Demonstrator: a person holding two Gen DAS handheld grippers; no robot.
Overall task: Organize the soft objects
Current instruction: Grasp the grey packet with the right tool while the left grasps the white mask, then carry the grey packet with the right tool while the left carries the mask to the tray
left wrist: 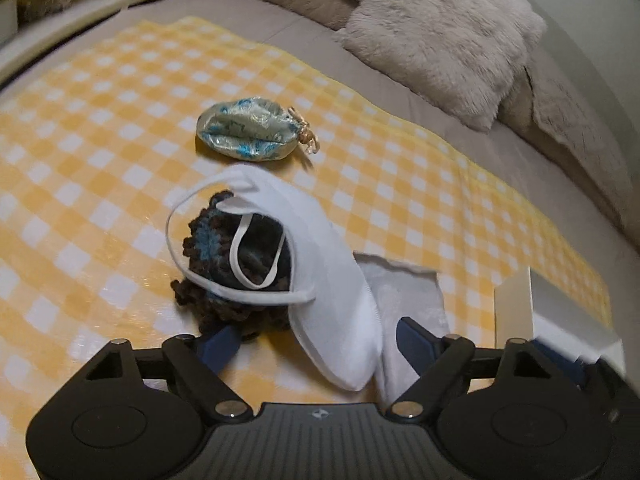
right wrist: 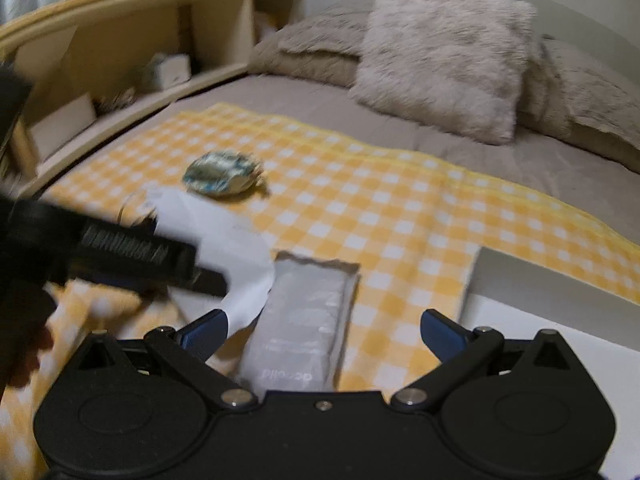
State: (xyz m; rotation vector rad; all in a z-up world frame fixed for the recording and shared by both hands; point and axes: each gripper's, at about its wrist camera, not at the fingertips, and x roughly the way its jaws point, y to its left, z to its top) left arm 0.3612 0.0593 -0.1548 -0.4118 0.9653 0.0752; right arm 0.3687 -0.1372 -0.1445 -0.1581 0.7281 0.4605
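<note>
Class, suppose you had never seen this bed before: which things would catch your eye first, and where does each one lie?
First, the yellow checked cloth spread across the grey bed. On it, nearest the camera, a white face mask drapes over a dark crocheted piece, and beyond them lies a shiny blue-green drawstring pouch. At the back, a fluffy pale cushion leans against the bedding.
</note>
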